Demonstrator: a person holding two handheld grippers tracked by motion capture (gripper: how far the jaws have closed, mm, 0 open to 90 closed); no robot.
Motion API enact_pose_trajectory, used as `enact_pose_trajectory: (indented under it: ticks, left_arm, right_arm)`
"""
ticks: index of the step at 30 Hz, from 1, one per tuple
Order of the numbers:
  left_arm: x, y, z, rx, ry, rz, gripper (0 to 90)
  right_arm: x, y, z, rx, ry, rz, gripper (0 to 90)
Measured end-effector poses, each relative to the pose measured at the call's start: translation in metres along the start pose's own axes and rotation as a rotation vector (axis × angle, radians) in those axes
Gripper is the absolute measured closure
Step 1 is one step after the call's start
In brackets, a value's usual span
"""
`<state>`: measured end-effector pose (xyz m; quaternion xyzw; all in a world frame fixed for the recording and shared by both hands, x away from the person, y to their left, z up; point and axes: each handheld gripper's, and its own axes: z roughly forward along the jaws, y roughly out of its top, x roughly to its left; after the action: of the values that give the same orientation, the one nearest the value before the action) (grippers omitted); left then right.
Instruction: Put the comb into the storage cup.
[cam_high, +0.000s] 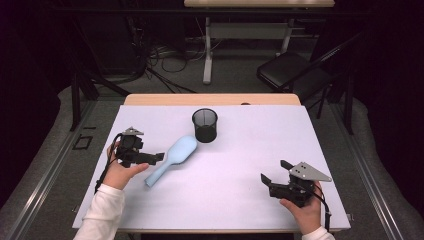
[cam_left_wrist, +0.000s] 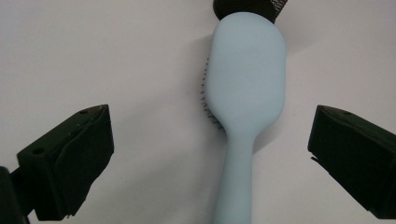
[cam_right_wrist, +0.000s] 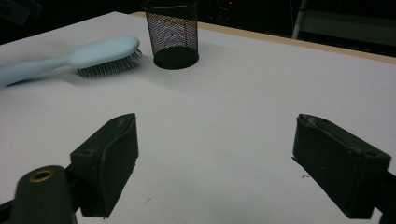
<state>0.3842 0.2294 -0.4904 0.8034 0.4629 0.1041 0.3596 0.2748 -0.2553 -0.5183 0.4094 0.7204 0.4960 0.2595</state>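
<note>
Pale blue hairbrush (cam_high: 172, 159) lying bristles down on the white surface (cam_high: 240, 165), slanted, head toward the black mesh cup (cam_high: 205, 125) and handle toward the near left. Head resting just beside the cup's base; whether touching it, impossible to tell. Cup standing upright toward the far middle of the surface.

Left tool (cam_high: 156, 157) held low beside the brush handle, in the left hand (cam_high: 120, 172), a white sleeve (cam_high: 102, 212) coming in from the bottom edge. Jaws spread wide with nothing between the pads; in the left gripper view, black jaws standing well apart on either side of the hairbrush (cam_left_wrist: 243, 102), handle running down the middle of the gap and touching neither one. Steel bristles peeking out along one edge of the head there, the cup's dark base (cam_left_wrist: 250, 8) just past the head.

Right tool (cam_high: 274, 171) held at the near right of the surface, in the right hand (cam_high: 305, 207), well apart from the brush and cup. Jaws parted and empty, pointing across bare white surface (cam_right_wrist: 224, 107) toward the hairbrush (cam_right_wrist: 79, 57) and mesh cup (cam_right_wrist: 172, 32) at the far side.
</note>
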Motion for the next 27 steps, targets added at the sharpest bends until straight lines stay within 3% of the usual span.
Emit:
enact_pose_trajectory:
  ticks: [16, 27]
  left_arm:
    - [-0.011, 0.005, -0.001, 0.022, -0.017, 0.026, 0.5]
    - [-0.019, 0.009, 0.002, 0.070, -0.015, 0.057, 0.5]
  right_arm:
    - [0.000, 0.000, 0.000, 0.003, 0.001, 0.001, 13.8]
    - [0.003, -0.001, 0.003, 0.010, 0.005, -0.002, 13.9]
